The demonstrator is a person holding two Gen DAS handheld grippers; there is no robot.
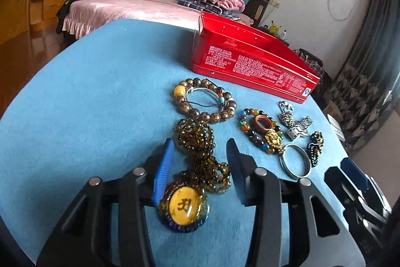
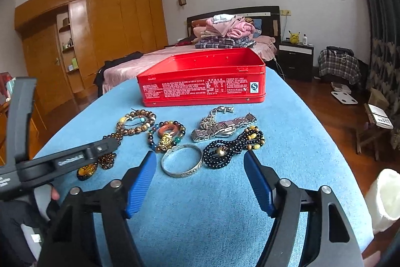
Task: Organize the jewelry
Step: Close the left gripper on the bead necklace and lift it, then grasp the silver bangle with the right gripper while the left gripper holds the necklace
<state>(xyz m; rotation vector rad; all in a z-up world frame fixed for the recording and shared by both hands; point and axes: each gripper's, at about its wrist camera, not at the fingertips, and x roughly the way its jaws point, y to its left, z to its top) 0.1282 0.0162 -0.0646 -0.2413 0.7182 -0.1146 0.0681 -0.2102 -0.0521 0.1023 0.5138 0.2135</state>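
L gripper [image 1: 200, 149] jaws partly apart, straddling the amber bead necklace [image 1: 197, 142]; beads lie on the blue cloth [image 1: 87, 91] between the fingers, pads not pressing. Its yellow pendant [image 1: 183, 208] sits just in front of the camera, near the blue left pad. Only the L wrist view shows the pendant's face w/ a dark character; in the R wrist view it's mostly hidden under the L gripper's side.

R gripper [image 2: 200, 162] jaws wide apart, empty, hovering just short of the silver bangle [image 2: 182, 161] and the black bead strand [image 2: 231, 145]. R view alone shows the red tin [image 2: 202, 86] open and looking empty inside; L view gives only its printed side.

Both grippers tilt down toward the cloth. Between them and the tin: brown bead bracelet [image 2: 136, 121], multicolour bracelet [image 2: 167, 133] w/ an orange ring inside, metal watch [image 2: 222, 129]. A person's hand [image 2: 51, 197] grips the L tool handle, lower left in the R view.
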